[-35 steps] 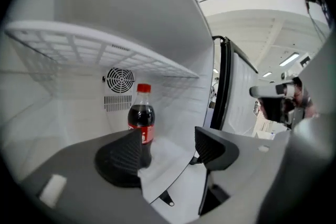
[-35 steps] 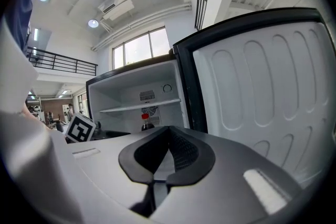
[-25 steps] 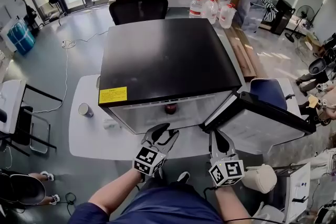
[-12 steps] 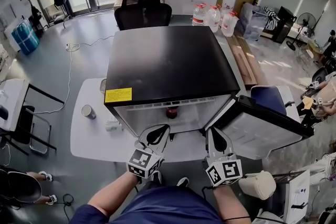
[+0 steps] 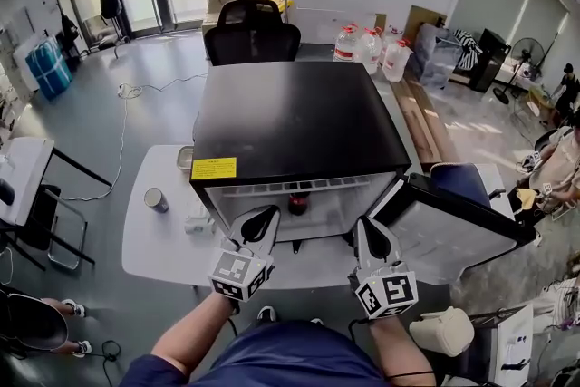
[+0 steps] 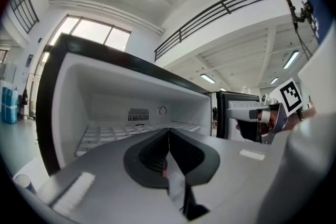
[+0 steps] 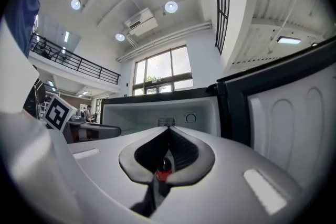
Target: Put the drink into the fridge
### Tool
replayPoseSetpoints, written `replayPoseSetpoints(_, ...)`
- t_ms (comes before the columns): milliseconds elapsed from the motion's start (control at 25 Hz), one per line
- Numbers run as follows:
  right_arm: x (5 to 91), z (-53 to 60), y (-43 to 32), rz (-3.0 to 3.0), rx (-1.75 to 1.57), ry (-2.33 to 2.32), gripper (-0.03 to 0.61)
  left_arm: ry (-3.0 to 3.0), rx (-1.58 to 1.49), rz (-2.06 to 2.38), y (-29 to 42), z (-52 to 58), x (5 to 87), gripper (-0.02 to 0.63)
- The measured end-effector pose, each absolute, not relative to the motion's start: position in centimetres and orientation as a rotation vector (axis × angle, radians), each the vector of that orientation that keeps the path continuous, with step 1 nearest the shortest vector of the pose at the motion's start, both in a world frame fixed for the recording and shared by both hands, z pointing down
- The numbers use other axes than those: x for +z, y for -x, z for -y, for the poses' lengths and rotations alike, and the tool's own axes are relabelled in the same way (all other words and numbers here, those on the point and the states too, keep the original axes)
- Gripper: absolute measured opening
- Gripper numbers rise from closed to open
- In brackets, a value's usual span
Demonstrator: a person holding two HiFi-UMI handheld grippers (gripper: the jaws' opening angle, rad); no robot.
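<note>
Head view showed the dark red-capped drink bottle (image 5: 298,202) standing inside the open black fridge (image 5: 299,118) at twelve o'clock. My left tool (image 5: 269,212) and right tool (image 5: 361,222) were closed, empty. I judged the bottle rigid, slippery; grip mid-body.

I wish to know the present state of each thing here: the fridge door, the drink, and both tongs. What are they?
fridge door: open, swung out to the right.
drink: upright inside the fridge, near the front edge, nothing gripping it.
left tongs: shut, empty.
right tongs: shut, empty.
</note>
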State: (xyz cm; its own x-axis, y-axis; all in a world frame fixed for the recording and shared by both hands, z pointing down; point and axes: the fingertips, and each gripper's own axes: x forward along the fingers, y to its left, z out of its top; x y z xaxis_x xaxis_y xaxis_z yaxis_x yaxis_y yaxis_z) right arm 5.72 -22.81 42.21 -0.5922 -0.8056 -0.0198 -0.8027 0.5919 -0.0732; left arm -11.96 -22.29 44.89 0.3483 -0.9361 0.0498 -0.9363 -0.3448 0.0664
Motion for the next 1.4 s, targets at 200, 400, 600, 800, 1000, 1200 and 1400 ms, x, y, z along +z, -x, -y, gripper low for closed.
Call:
replayPoseSetpoints(200, 41.9, 23.3, -6.3, -2.760, -0.030, 1.427, 0.006, -2.523, -0.025, 1.777, 12.4, 22.9, 43.9, 0.005)
replayPoseSetpoints(400, 42.0, 23.1, -6.5, -2.793, 0.059, 1.449, 0.006, -2.513, -0.049, 1.809, 12.3, 23.0, 43.6, 0.005)
replayPoseSetpoints(600, 42.3, 23.1, -6.6, -2.803, 0.052, 1.452, 0.006, -2.511, -0.036, 1.799, 12.2, 22.9, 44.0, 0.005)
replayPoseSetpoints(800, 42.1, 23.0, -6.5, -2.801, 0.058, 1.449, 0.006, -2.517, -0.029, 1.794, 11.9, 22.6, 44.1, 0.005)
replayPoseSetpoints(1000, 42.2, 23.0, -6.3, -2.796, 0.056, 1.435, 0.006, -2.514, -0.019, 1.786, 12.0, 22.5, 44.4, 0.005)
replayPoseSetpoints(1200, 42.5, 23.1, -6.4, -2.798, 0.048, 1.437, 0.006, -2.513, -0.008, 1.780, 11.9, 22.7, 44.8, 0.005)
replayPoseSetpoints(1400, 42.5, 23.0, -6.2, -2.805, 0.039, 1.439, 0.006, -2.511, -0.001, 1.768, 11.9, 22.7, 45.0, 0.005)
